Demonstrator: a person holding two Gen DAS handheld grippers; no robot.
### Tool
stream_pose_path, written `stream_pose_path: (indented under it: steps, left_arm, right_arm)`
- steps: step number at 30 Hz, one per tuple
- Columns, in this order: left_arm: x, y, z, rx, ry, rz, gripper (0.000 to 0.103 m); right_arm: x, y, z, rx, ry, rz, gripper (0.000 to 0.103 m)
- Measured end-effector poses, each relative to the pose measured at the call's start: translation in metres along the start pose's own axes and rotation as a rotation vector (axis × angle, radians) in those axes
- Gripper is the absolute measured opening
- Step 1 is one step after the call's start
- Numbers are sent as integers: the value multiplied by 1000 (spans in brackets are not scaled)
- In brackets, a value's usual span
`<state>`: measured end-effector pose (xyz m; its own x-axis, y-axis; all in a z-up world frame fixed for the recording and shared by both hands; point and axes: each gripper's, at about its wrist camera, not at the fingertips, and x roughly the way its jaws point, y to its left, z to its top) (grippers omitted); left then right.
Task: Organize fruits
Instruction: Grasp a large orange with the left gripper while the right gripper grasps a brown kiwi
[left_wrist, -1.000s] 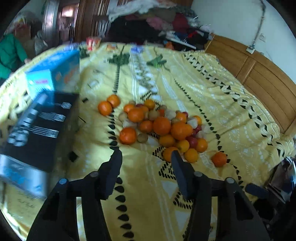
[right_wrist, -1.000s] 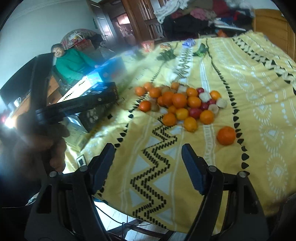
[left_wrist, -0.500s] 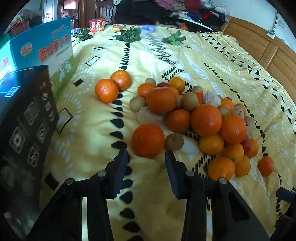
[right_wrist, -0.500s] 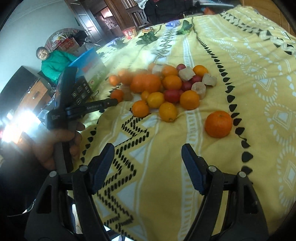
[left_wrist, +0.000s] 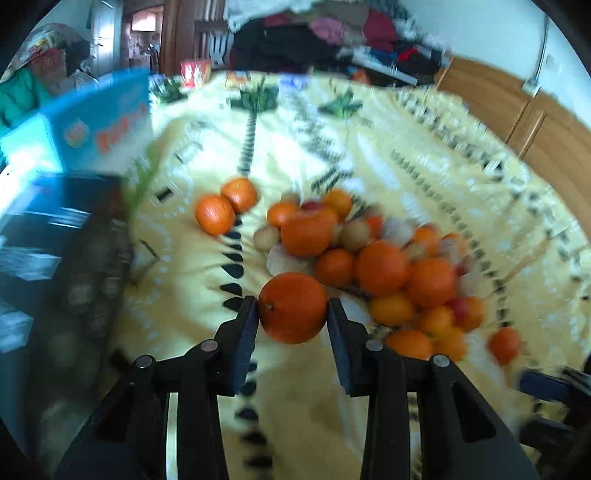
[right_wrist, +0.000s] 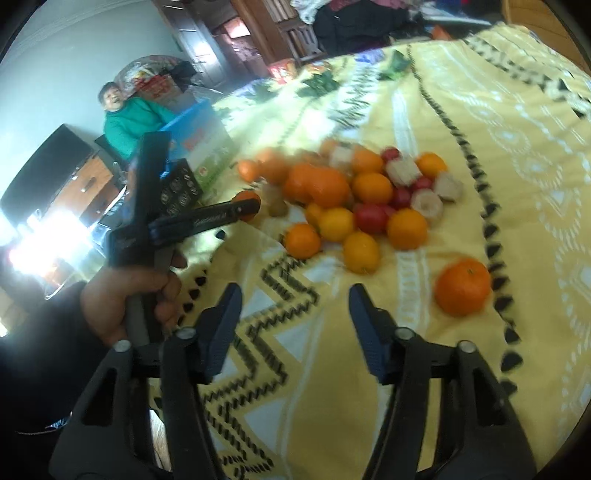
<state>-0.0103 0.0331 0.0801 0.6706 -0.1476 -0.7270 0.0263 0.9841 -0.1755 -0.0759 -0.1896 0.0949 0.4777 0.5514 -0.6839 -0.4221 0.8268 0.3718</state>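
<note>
The left tongs (left_wrist: 292, 314) sat low in the centre of the left wrist view, their two black pads closed against the flanks of a round, glossy orange (left_wrist: 293, 307) — the nearest fruit of the heap. Whether it was already off the yellow patterned bedspread (left_wrist: 369, 155) could not be told. It looked firm under a slightly yielding peel, of moderate weight, and the waxy skin would likely slip if pinched off-centre; the hold across its widest girth seemed the sound one, with only modest pressure so as not to bruise it. Being almost a sphere, it had no real long axis; its stem dimple faced left and a little toward the camera, near the left pad.

The pile of mixed fruit (left_wrist: 384, 266) — oranges, smaller tangerines, red fruits, pale brownish ones — lay just beyond, centre to right of the frame. A blue printed carton (left_wrist: 81, 136) and a black box (left_wrist: 55, 236) stood at the left edge.

In the right wrist view, the right tongs (right_wrist: 295, 314) stood wide apart at lower centre, holding nothing, above the bedspread. A lone orange (right_wrist: 462, 287) lay at right, apart from the pile.
</note>
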Motion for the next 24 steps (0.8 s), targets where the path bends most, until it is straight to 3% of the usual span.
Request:
stream_pose_path:
  steps: [4,8,14,16,24]
  left_arm:
    - [-68,10,-1,-29,-90,-22,39]
    - [-100,30,-1,-65,-120,-9,39]
    - [-115,50,-1,-93,-131,-5,39]
    - [-111,54,-1,-102,-124,-16,39]
    - [-106,57,-4,-114,-110,-43,39]
  right_arm:
    - [30,19,21,-60,-6,50,45]
    - [79,28,43,-88,37,56,40]
    - [138,24,65,-77,121,-29,39]
    - [147,27,68,-96,134,-63,34]
    - [170,27,65,-137,192,-192,34]
